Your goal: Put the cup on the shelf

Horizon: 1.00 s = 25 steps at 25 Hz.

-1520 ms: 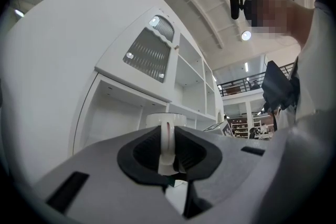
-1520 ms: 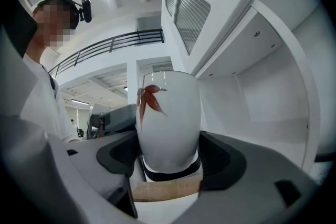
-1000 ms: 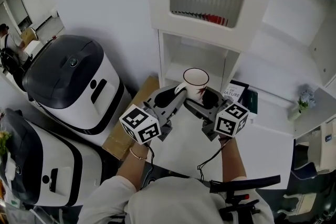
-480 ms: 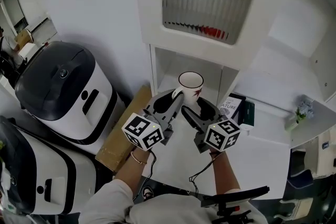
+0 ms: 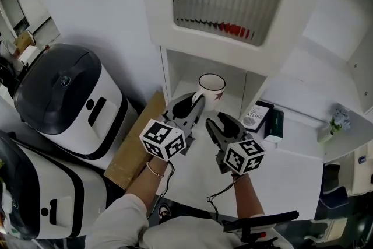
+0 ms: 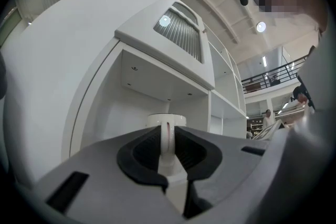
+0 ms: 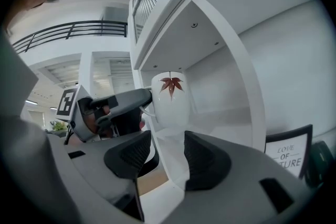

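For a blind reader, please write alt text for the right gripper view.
The left gripper holds a white cup with a red leaf by its handle before a white shelf compartment. The right gripper's jaws, closing, have nothing between them.

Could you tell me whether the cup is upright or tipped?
Upright: the cup has its open rim facing up, its leaf print stands right way up, and the left gripper holds it by the handle.

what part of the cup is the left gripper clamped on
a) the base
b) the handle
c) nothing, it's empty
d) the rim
b: in the left gripper view the left gripper has its jaws pressed on either side of the handle of the cup, clear of rim and base.
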Motion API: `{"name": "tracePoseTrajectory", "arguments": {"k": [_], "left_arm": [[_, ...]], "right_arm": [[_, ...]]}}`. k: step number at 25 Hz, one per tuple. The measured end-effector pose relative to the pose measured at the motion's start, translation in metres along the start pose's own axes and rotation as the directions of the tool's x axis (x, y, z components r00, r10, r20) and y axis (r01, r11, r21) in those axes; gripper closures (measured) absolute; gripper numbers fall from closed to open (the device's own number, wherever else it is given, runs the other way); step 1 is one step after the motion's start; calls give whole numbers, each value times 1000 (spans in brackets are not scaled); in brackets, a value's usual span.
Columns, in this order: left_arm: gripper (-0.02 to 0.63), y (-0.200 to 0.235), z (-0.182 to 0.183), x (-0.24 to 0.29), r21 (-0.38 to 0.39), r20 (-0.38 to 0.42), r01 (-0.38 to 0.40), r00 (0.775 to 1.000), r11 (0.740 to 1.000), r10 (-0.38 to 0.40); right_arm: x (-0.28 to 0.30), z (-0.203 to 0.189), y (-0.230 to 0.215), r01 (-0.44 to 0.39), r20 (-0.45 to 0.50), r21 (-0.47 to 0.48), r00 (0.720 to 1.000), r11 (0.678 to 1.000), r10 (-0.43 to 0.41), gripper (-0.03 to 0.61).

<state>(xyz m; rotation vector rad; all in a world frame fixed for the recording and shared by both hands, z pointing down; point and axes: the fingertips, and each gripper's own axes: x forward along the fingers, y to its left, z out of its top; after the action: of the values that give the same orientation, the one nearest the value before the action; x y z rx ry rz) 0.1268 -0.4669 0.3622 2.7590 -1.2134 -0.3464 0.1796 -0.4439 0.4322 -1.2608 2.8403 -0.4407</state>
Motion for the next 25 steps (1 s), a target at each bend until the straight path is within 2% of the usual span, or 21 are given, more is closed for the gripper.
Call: {"name": "tracePoseTrajectory", "arguments": {"k": [6, 10, 13, 19, 25], "left_arm": [[554, 6, -8, 10, -11, -10, -22, 1000, 1000, 22], [554, 14, -10, 22, -4, -16, -40, 999, 999, 40], [554, 16, -8, 32, 10, -18, -45, 999, 999, 45], [554, 21, -13, 59, 52, -64, -64, 996, 997, 67], [554, 27, -22, 86, 74, -141, -36, 989, 997, 46]], "right_arm": [[-9, -19, -11, 42, -7, 43, 999, 998, -42, 408], [-15, -35, -22, 97, -19, 62, 995, 993, -96, 493], [-16, -44, -28, 131, -32, 62, 991, 989, -129, 519], [-15, -63, -33, 141, -72, 53, 988, 989, -137, 529], [-18, -88, -34, 135, -107, 93, 986, 987, -125, 531]]}}
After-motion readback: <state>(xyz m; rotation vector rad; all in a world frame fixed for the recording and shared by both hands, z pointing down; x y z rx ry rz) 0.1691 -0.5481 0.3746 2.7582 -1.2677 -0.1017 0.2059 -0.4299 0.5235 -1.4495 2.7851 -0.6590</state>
